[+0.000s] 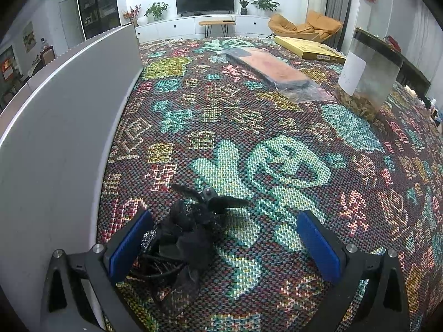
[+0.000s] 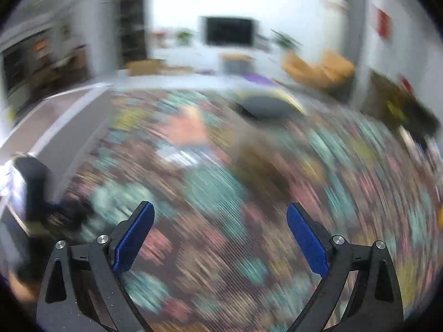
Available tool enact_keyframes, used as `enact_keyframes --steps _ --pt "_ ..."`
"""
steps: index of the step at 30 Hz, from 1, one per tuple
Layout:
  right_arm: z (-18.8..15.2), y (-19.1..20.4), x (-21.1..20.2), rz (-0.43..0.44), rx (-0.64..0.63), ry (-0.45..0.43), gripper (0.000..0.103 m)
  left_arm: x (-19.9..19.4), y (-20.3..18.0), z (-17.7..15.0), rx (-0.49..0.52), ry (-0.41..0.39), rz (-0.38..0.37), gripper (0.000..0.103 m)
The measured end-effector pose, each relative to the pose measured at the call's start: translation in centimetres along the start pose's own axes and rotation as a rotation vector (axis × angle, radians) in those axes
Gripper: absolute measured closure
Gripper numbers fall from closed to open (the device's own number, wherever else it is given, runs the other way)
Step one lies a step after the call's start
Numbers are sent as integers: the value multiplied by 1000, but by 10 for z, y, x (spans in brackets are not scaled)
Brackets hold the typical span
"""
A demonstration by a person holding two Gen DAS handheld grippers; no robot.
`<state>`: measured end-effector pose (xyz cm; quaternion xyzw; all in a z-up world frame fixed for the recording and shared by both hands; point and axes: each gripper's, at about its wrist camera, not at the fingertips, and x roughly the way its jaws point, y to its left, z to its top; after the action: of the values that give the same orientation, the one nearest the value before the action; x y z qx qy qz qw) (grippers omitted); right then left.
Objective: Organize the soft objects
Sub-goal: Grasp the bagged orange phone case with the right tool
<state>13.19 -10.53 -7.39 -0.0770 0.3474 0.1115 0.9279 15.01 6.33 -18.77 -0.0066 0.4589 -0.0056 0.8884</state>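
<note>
On the worktop (image 1: pixel 249 127), covered with a busy woven cloth, a crumpled black soft bundle (image 1: pixel 188 238) lies at about seven o'clock in the left wrist view, close to the grey panel (image 1: pixel 69 127) that runs along the left edge. The left claw (image 1: pixel 224 238) is spread wide, and the bundle sits inside its span but hard against the left pad (image 1: pixel 130 244), with a clear stretch of cloth before the right pad (image 1: pixel 318 249). The bundle looks light, limp and easily squashed, a mix of gauzy fabric, thin cords and a small stiff fitting near its far tip, so it will likely sag and trail loose ends when lifted. The thick middle of the heap seems the best place to pinch; the thin tips at twelve o'clock of it would probably slip out. Centring the claw over the heap first would likely help. The right claw (image 2: pixel 221 232) is also spread and holds nothing; its view is badly smeared, and a dark shape at nine o'clock there cannot be identified.
</note>
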Motion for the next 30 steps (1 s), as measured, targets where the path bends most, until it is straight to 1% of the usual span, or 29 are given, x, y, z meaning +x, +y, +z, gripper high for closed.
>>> enact_keyframes --steps 1,3,5,7,9,11,14,16,17,20,21,23,24,25,27,29,30 --pt "20 20 8 26 -75 -12 6 0 0 0 1 0 2 0" --pt "51 50 29 45 -188 -5 6 -1 1 0 0 -1 2 0" --pt "74 71 60 43 -255 22 6 -1 0 0 0 -2 2 0" --pt "89 80 98 19 -272 78 6 -1 0 0 -1 -3 3 0" --pt "99 78 143 -10 -244 168 6 -1 1 0 -3 -3 4 0" --pt "101 67 176 -25 -196 234 6 -2 1 0 -5 -4 7 0" --pt "101 47 219 -50 -103 314 6 -2 1 0 -8 -5 10 0" --pt "101 35 240 -67 -58 348 6 -2 1 0 -10 -6 11 0" --pt "100 30 248 -54 -34 359 6 -2 1 0 -10 -6 11 0" --pt "99 15 262 53 59 360 4 -2 1 1 -15 -8 12 0" --pt "99 12 262 63 70 351 4 -2 1 0 -17 -9 13 0" --pt "100 18 260 59 37 373 9 -2 2 1 -20 -10 12 0" --pt "100 22 257 64 19 389 22 -2 2 0 -22 -11 13 0" --pt "101 29 249 81 -6 398 27 -2 2 0 -25 -11 14 0" --pt "98 44 241 102 -59 444 27 -2 3 0 -28 -11 13 0" --pt "92 57 221 100 -103 440 27 -2 4 0 -29 -12 12 0" --pt "92 59 208 101 -99 421 27 -2 4 0 -30 -12 11 0"
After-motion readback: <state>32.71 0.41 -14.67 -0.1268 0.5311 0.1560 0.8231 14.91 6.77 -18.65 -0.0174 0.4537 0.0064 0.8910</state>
